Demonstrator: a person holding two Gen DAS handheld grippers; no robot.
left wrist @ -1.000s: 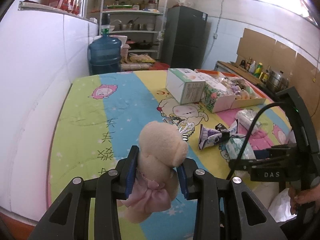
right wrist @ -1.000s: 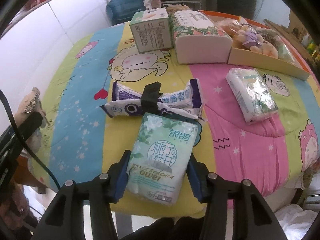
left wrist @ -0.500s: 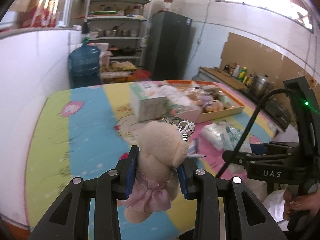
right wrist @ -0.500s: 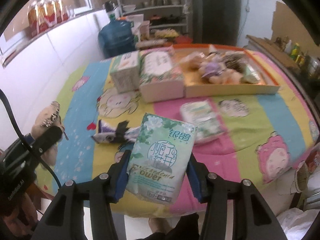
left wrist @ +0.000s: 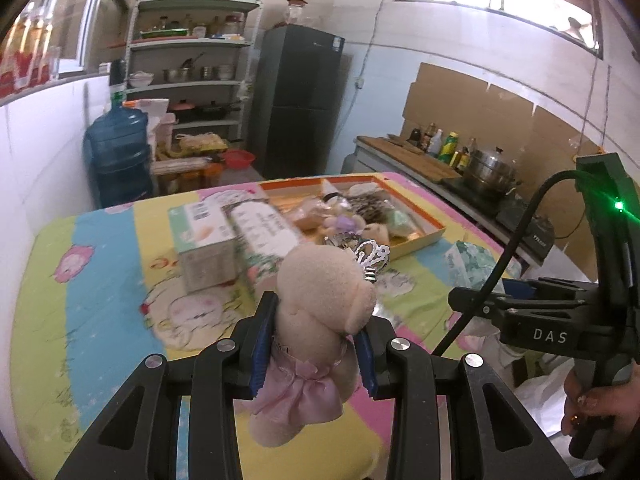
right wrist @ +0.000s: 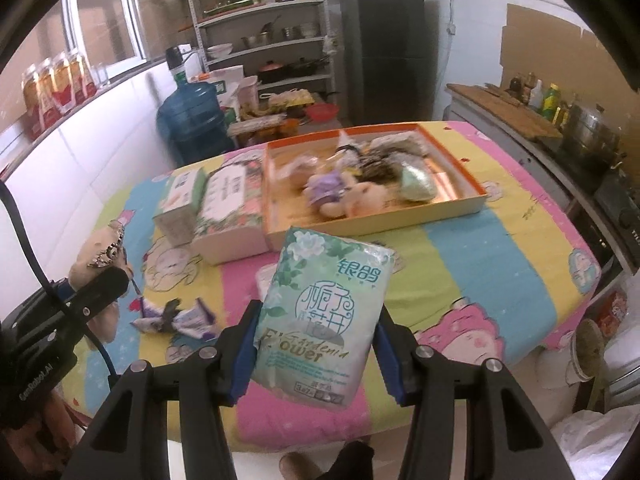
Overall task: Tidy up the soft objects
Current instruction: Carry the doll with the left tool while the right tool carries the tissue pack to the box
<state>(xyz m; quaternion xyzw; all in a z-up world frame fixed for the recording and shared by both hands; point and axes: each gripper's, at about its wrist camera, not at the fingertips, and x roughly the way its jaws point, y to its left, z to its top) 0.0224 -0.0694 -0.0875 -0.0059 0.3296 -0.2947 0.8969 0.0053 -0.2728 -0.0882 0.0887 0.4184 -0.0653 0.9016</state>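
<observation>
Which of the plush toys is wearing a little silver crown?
The beige plush toy in the pink skirt, clamped in the left gripper. The plush toys in the orange-rimmed tray show no crown.

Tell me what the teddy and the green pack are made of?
The teddy looks like fuzzy beige plush, probably stuffed, with a shiny pink satin-like skirt and a silvery crown, metal or plastic. The green pack seems to be thin glossy plastic film, wrinkled and catching light; it is probably tissues.
</observation>
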